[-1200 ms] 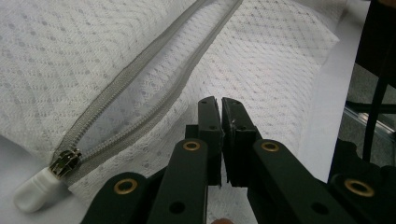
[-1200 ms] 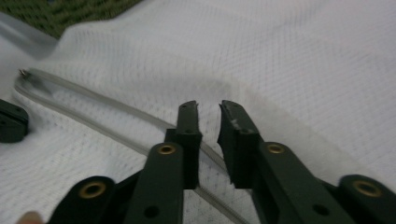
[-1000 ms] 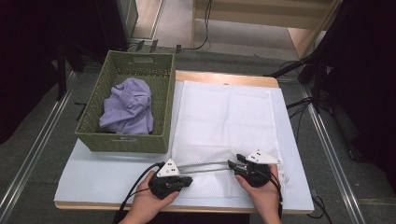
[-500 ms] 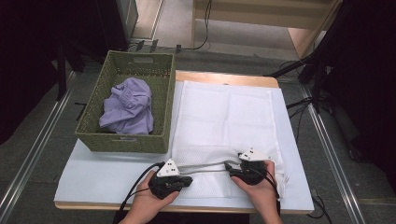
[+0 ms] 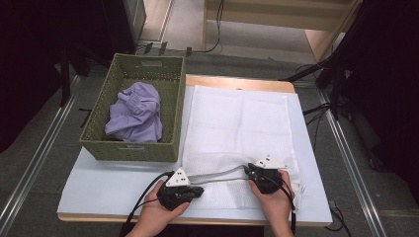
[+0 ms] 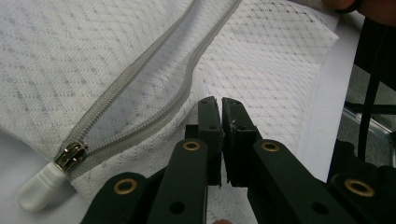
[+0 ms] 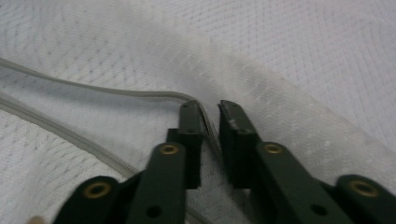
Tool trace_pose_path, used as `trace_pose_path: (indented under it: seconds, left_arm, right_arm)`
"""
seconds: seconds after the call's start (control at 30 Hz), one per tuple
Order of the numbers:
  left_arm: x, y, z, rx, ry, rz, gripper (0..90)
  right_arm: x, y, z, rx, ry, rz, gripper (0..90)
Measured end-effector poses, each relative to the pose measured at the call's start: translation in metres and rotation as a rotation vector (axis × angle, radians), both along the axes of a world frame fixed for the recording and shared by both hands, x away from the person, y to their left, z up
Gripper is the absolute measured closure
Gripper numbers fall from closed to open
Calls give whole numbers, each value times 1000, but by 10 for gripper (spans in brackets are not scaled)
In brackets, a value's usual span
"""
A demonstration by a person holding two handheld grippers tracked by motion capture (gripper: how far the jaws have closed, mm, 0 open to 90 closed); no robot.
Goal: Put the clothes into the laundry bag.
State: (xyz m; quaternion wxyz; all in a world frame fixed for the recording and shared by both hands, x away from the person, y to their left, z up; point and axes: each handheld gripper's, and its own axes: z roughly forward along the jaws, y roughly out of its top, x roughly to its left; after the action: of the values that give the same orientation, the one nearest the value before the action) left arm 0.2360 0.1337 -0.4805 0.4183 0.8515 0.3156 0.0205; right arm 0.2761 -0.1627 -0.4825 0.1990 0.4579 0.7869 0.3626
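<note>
high view: mesh laundry bag (image 5: 237, 128) lies flat on the bench (image 5: 99, 182); its open zipper (image 5: 217, 176) runs between both grippers. left gripper view: left hand-held gripper (image 6: 220, 105) clamped on mesh, zipper pull (image 6: 70, 154) beside it. right gripper view: right hand-held gripper (image 7: 210, 109) has just been closing, pinching the zipper edge.

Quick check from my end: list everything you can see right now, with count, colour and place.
mesh laundry bag: one, white, flat on the table right of the basket, zipper edge toward the person
zipper: one, grey, open, with a white pull at its end
basket: one, green woven, left part of the table
garment: one, lilac, crumpled inside the basket
table: one, white top
left gripper: one, black, shut on the mesh beside the zipper
right gripper: one, black, jaws just closing on the bag's zipper edge
hands: two, at the near edge
</note>
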Motion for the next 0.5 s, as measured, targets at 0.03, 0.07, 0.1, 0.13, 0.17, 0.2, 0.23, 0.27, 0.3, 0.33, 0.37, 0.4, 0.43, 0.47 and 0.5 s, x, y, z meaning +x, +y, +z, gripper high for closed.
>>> trace_pose_path:
  seconds: [0.03,0.07,0.1,0.13,0.17,0.2,0.23,0.27,0.3,0.33,0.37,0.4,0.43,0.47,0.5]
  left_arm:
    - [0,0,0,1,-1,-1,875]
    - [0,0,0,0,0,1,875]
    - [0,0,0,0,0,1,875]
    - [0,0,0,0,0,0,875]
    - [0,0,0,0,0,-1,875]
    - [0,0,0,0,0,-1,875]
    - [0,0,0,0,0,0,875]
    - [0,0,0,-2,-2,1,874]
    - [0,0,0,-1,-3,0,873]
    - [-1,0,0,-4,-5,-1,873]
    - [-1,0,0,0,-4,0,872]
    - [-1,0,0,-3,-5,0,872]
    - [0,0,0,-1,-4,0,872]
    - [0,0,0,-2,-3,-1,872]
    - [0,0,0,-2,-2,0,872]
  right_arm:
    - [0,1,2,9,-13,1,882]
    - [-2,1,5,31,-38,-1,893]
    - [-2,1,5,31,-38,-1,893]
    - [-9,0,17,123,-100,40,898]
    - [-11,1,20,140,-112,56,897]
    - [-14,1,23,162,-116,72,897]
    - [-17,0,26,204,-118,98,897]
    - [-21,0,27,239,-119,121,896]
    - [-26,0,28,240,-125,129,894]
    - [-28,0,29,235,-128,127,893]
    - [-31,-1,28,235,-126,126,890]
    - [-32,-3,27,232,-116,115,885]
    - [-31,-4,25,221,-99,95,876]
    - [-30,-4,22,207,-88,81,868]
    - [-28,-5,17,182,-66,63,862]
